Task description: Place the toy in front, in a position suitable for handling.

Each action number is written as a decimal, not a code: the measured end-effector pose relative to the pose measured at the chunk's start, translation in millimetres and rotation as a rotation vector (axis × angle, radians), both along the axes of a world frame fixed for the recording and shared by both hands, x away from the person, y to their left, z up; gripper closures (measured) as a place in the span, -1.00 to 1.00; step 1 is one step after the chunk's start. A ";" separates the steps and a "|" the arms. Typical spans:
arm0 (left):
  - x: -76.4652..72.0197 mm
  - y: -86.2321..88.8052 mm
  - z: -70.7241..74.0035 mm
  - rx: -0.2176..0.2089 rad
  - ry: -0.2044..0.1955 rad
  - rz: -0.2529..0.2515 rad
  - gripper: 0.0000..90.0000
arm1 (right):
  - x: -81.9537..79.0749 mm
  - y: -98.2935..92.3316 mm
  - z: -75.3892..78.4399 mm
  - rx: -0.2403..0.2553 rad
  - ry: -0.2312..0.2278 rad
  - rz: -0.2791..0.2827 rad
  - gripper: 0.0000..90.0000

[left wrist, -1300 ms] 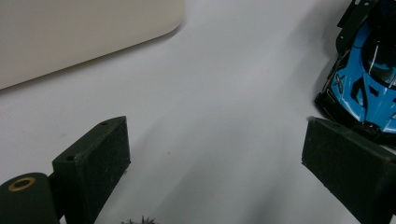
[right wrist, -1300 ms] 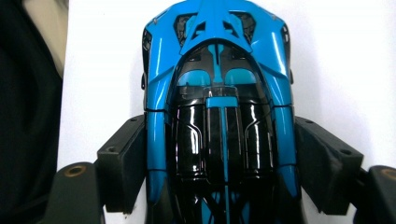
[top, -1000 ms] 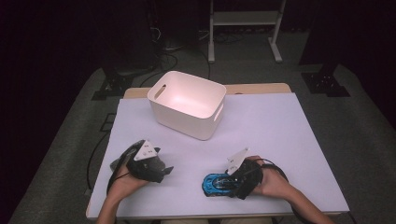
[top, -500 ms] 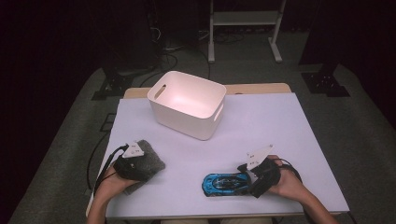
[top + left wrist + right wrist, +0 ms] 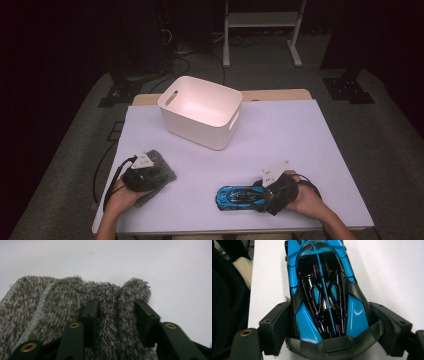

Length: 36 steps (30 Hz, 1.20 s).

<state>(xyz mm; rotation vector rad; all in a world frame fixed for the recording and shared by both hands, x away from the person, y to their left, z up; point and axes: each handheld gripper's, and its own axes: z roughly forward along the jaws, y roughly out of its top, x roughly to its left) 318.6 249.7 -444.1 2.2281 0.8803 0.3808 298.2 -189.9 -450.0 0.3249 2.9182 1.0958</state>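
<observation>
At about seven o'clock on the white table (image 5: 300, 135), the left gripper (image 5: 145, 172) bears down on a shaggy grey-and-white square of carpet-like cloth (image 5: 162, 172). In the left gripper view its jaws have just been closing, and they now pinch a raised fold of that cloth's pile (image 5: 110, 312) between the pads. So the cloth looks gripped but not yet lifted: it lies flat on the tabletop near the front left edge.

At eleven o'clock from the table's middle stands the white rectangular plastic bin (image 5: 200, 131) with cut-out handles. What can be seen of its inside is bare; nothing has gone in.

At five o'clock the right gripper (image 5: 265, 192) sits at the tail of a glossy blue-and-black toy sports car (image 5: 240, 197), which rests on its wheels on the table. In the right gripper view the jaws stand wide on either flank of the car's rear (image 5: 324, 302), close against the body; whether the pads press I cannot tell.

Judging by this, both pickups are only beginning, and the carry to the bin remains.
</observation>
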 end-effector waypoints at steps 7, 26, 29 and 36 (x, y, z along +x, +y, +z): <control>3.2 -0.6 5.7 -0.108 -0.009 -0.018 0.63 | 1.7 0.1 -1.4 0.015 0.017 -0.002 -0.55; -7.5 -190.6 18.5 -0.142 0.048 -0.590 0.72 | -0.5 0.8 -4.9 0.015 -0.001 -0.004 -0.56; -1.7 -190.9 16.6 -0.168 0.082 -0.594 0.61 | 0.1 -2.2 -6.6 0.038 0.007 -0.001 -0.56; -13.2 -180.3 25.6 -0.137 0.065 -0.596 0.10 | -1.6 -1.8 -7.2 0.037 -0.010 -0.003 -0.56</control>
